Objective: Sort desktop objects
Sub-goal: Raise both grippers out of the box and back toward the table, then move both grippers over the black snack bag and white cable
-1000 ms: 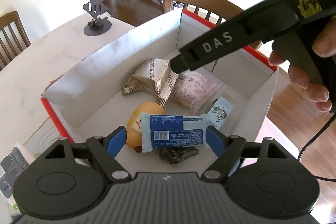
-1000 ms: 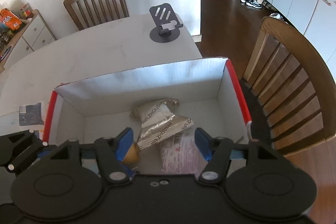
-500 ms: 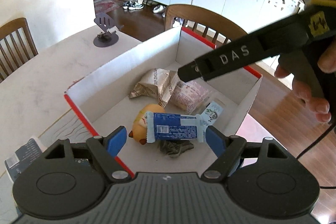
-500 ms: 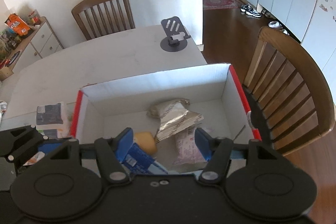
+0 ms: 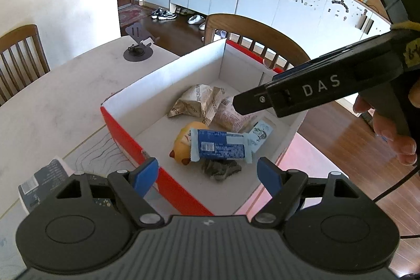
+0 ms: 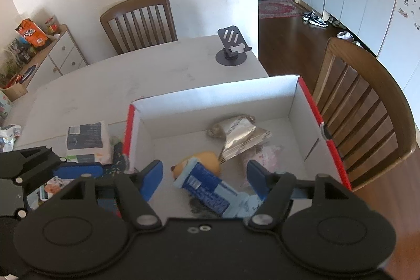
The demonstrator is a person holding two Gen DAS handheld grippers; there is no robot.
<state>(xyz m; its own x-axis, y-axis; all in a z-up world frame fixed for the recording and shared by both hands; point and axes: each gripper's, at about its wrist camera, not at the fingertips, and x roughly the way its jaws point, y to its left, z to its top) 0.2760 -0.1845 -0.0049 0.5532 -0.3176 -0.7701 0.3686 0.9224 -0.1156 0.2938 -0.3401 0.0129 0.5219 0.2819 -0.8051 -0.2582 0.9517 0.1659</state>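
Snack packets, crinkly foil and glossy plastic, in white-walled cardboard box; left gripper jaws apart, right gripper jaws opening, empty.

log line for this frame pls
left gripper: open, empty, above box | right gripper: opening, empty | in box: blue bar, yellow toy, foil packs

Snack bar atop toy inside box — tissue pack outside, left, on table
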